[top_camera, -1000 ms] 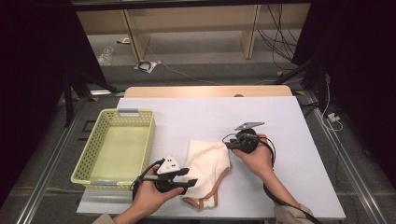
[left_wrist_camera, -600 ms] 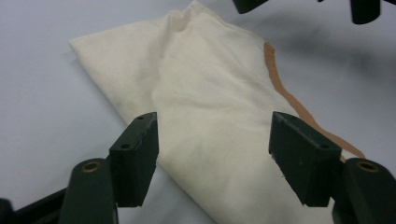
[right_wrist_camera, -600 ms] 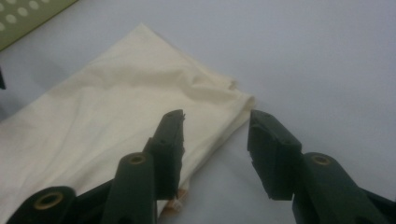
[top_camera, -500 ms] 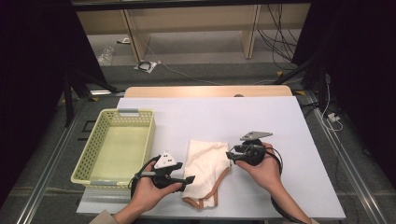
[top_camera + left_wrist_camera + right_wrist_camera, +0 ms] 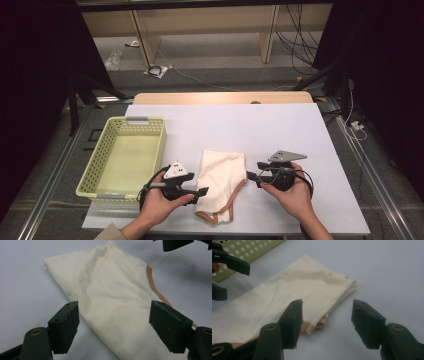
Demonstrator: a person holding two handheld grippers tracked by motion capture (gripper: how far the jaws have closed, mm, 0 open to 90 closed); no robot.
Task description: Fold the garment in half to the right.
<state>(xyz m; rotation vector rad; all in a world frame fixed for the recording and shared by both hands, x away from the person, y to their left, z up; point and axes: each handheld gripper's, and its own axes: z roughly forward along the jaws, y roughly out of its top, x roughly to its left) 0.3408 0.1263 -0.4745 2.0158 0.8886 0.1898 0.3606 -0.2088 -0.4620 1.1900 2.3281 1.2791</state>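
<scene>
A folded cream cotton cloth bag with a tan strap (image 5: 220, 182) lies flat near the front edge of the white table (image 5: 280, 130), flanked by two hand-held tools. The left gripper (image 5: 202, 191) comes in low from the bag's left side, its fingers (image 5: 64, 326) spread wide and empty, astride the bag's near corner as seen in the left gripper view. The right gripper (image 5: 253, 176) faces it from the opposite side, its fingers (image 5: 292, 321) likewise wide apart and holding nothing, aimed at the bag's right edge, where the tan strap (image 5: 315, 326) peeps out beneath the folded fabric.

The mirrored approach suggests that the person means to take the bag by two opposite edges at once, a sensible way to keep limp cloth from sagging or unfolding when it is lifted. The bag appears to lie roughly square to the person, within easy reach of both hands. Just to its left, close but not touching, stands a pale yellow-green perforated plastic basket (image 5: 100, 165), empty, with its open top upward; its nearness makes it a likely destination for the bag, though that is a judgement only.

No brand, label or legible writing can be made out on the bag, the basket or either gripper.
</scene>
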